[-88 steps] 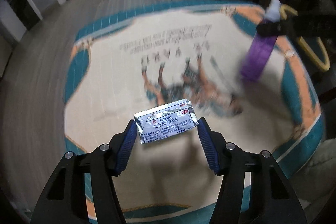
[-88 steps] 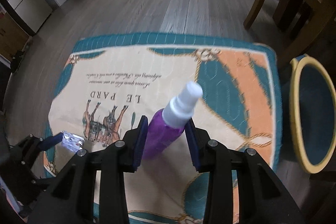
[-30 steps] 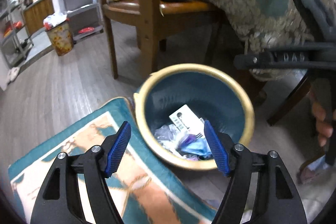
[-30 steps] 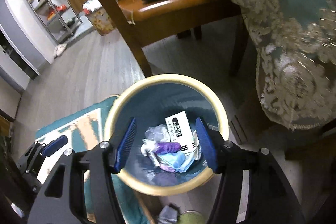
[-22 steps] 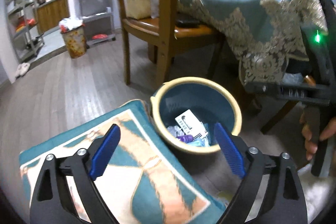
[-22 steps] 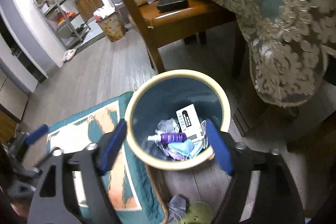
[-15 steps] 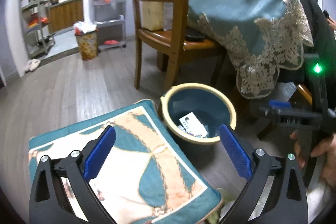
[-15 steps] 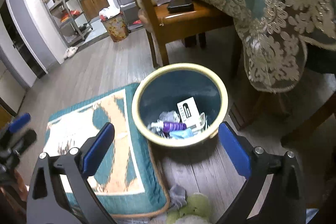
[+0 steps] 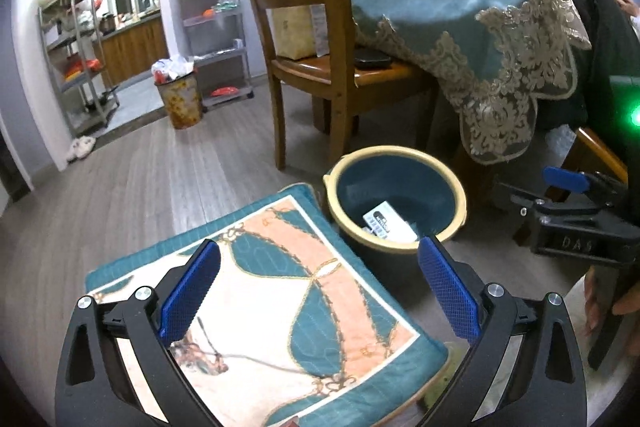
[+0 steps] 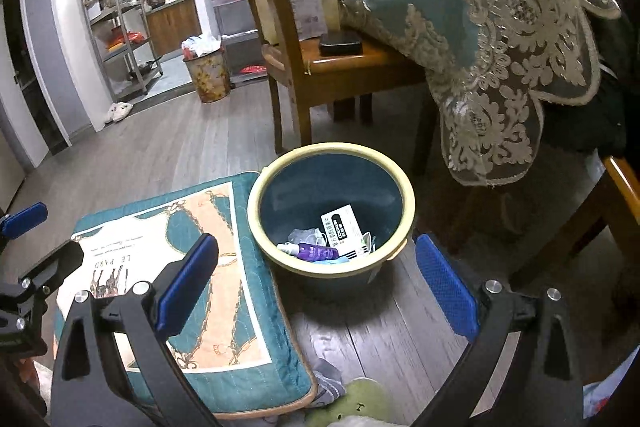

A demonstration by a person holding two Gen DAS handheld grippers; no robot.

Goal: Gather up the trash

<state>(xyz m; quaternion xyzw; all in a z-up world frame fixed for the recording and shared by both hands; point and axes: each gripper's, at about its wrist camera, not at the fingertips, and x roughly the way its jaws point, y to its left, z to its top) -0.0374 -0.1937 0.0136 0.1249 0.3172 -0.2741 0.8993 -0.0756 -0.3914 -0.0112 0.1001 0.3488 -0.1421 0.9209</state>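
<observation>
Blue-padded and spread wide, the left gripper (image 9: 319, 290) holds nothing; it hangs above the printed cushion (image 9: 256, 307), tilted forward and down so its view takes in the floor and the room beyond. The right gripper (image 10: 316, 281) is likewise fully parted and empty, poised above the wood floor (image 10: 168, 147) with the bin (image 10: 330, 269) framed between its two fingers. From the left wrist view the right gripper shows at the far right edge, black with a blue tip, and part of the person's hand (image 9: 612, 301) wraps its handle low in the corner.

The teal bin with its cream rim stands on the floor just beside the cushion's edge and near the legs of a wooden chair (image 9: 320, 39). Inside it lies the collected trash: a purple spray bottle (image 10: 310, 250) on its side, a white box (image 10: 342, 227) with dark print leaning against the inner wall, and some crumpled clear and blue bits around them.

A teal tablecloth (image 10: 480, 19) with lace trim hangs over the table behind the bin. At the cushion's near corner lie a grey sock (image 10: 328, 385) and a green soft toy (image 10: 352, 405).
</observation>
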